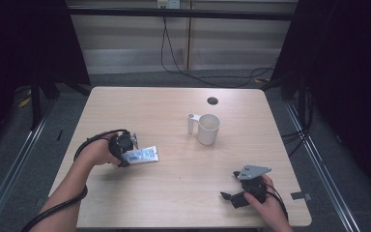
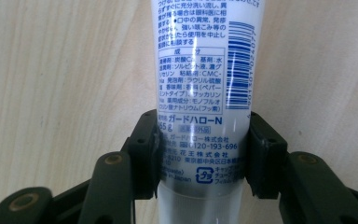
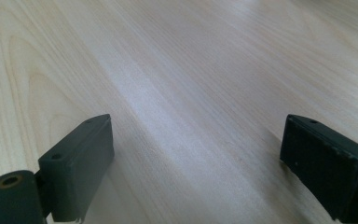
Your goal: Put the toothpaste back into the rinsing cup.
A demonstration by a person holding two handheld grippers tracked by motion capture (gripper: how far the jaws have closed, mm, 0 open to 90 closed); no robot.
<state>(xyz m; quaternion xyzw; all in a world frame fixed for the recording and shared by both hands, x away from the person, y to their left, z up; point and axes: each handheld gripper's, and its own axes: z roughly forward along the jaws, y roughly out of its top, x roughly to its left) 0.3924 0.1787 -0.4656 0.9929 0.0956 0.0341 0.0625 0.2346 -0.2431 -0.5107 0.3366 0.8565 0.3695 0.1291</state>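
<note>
A white toothpaste tube [image 1: 144,154] with blue print lies flat on the left part of the wooden table [image 1: 174,193]. My left gripper [image 1: 130,153] has its jaws on either side of one end of it. In the left gripper view the tube [image 2: 191,70] runs up between the two black pads [image 2: 142,154], which press on both of its edges. My right gripper [image 1: 229,184] rests near the table's front right corner, held by a hand. In the right gripper view its jaws [image 3: 198,163] stand wide apart over bare wood, with nothing between them.
A white cup [image 1: 208,128] stands right of the table's middle, with a small white upright cylinder [image 1: 192,123] just left of it. A dark round cable hole [image 1: 212,100] sits farther back. Cables trail on the floor behind the table.
</note>
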